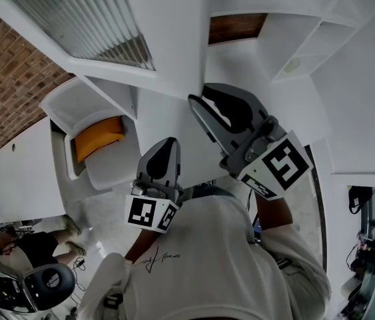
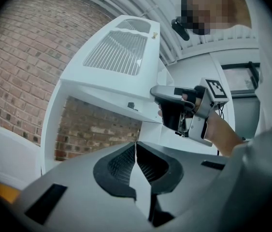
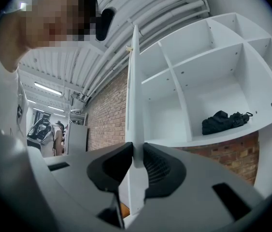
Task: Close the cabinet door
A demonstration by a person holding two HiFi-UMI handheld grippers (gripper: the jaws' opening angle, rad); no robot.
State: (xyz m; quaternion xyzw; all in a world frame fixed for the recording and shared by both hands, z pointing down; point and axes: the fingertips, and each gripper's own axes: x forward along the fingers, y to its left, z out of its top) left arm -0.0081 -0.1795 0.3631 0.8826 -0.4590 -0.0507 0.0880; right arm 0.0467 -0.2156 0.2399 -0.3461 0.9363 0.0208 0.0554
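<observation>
The white cabinet door (image 1: 174,39), with a ribbed glass panel (image 1: 94,12), stands swung open from the cabinet. My right gripper (image 1: 199,93) is shut on the door's thin free edge. In the right gripper view that edge (image 3: 135,95) runs straight up out of my right gripper (image 3: 136,151). The left gripper view shows the door (image 2: 119,52) from the side, with the right gripper (image 2: 162,105) clamped on its rim. My left gripper (image 1: 172,141) hovers lower left of the right one, shut on nothing. Its pads (image 2: 126,161) meet at the tips.
Open white shelves (image 3: 198,81) lie behind the door, and a black bundle (image 3: 222,121) rests on one. A brick wall (image 1: 7,79) is at the left. A white bin with an orange pad (image 1: 97,137) sits below the door. An office chair base (image 1: 47,282) is at the lower left.
</observation>
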